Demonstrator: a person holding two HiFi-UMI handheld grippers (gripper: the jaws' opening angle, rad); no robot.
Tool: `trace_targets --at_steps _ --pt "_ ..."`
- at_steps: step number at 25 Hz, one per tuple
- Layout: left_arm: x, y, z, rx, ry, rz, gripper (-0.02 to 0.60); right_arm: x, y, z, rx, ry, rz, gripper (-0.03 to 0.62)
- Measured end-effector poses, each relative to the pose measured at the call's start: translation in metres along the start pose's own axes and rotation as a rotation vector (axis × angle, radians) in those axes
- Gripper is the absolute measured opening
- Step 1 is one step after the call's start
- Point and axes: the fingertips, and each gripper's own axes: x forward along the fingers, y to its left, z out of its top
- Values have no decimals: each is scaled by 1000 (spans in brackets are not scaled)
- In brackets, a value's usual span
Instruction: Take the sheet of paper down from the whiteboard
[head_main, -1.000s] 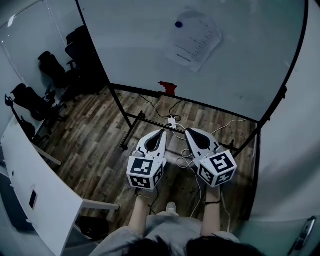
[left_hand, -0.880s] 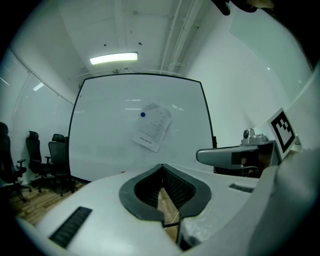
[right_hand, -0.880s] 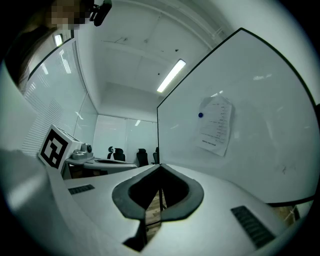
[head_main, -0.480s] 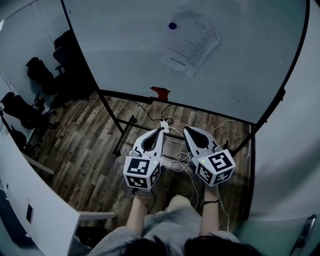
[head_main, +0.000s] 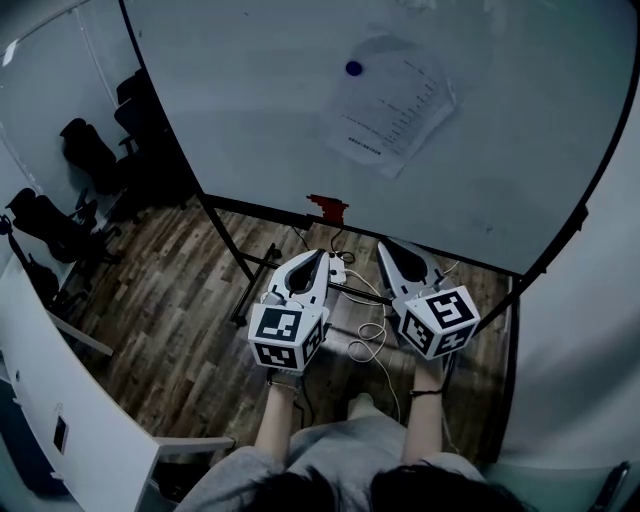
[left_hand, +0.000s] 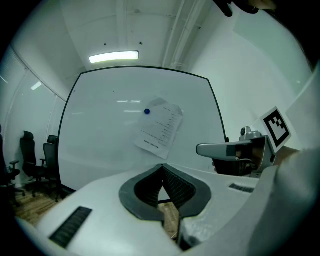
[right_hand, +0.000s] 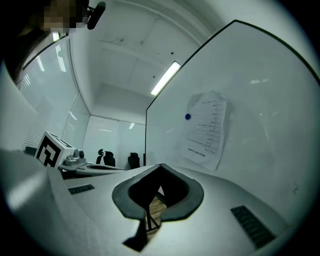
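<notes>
A printed sheet of paper (head_main: 392, 108) hangs a little tilted on the whiteboard (head_main: 250, 110), pinned at its upper left by a round blue magnet (head_main: 353, 68). The left gripper view shows the sheet of paper (left_hand: 160, 128) and blue magnet (left_hand: 147, 112) straight ahead; the right gripper view has the sheet of paper (right_hand: 206, 132) up to the right. My left gripper (head_main: 323, 258) and right gripper (head_main: 385, 246) are side by side below the board's lower edge, pointing at it. Both are shut and hold nothing. Neither touches the sheet.
A red object (head_main: 328, 208) sits on the board's bottom rail. The board's black stand (head_main: 250, 270) and loose cables (head_main: 368, 328) lie on the wooden floor beneath my grippers. Black office chairs (head_main: 85, 155) stand at the left, with a white desk (head_main: 60, 400) at the near left.
Both grippers have moved forward together toward the whiteboard, and the board and sheet now look closer. The jaws have stayed shut.
</notes>
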Motion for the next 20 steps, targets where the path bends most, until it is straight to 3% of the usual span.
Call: trace_targets --at_steps 12,20 --pt "60 22 23 45 -22 58 5 48 -54 20 10 -39 18 0" --pt "99 13 36 45 -41 24 5 64 -77 33 31 -66 22 0"
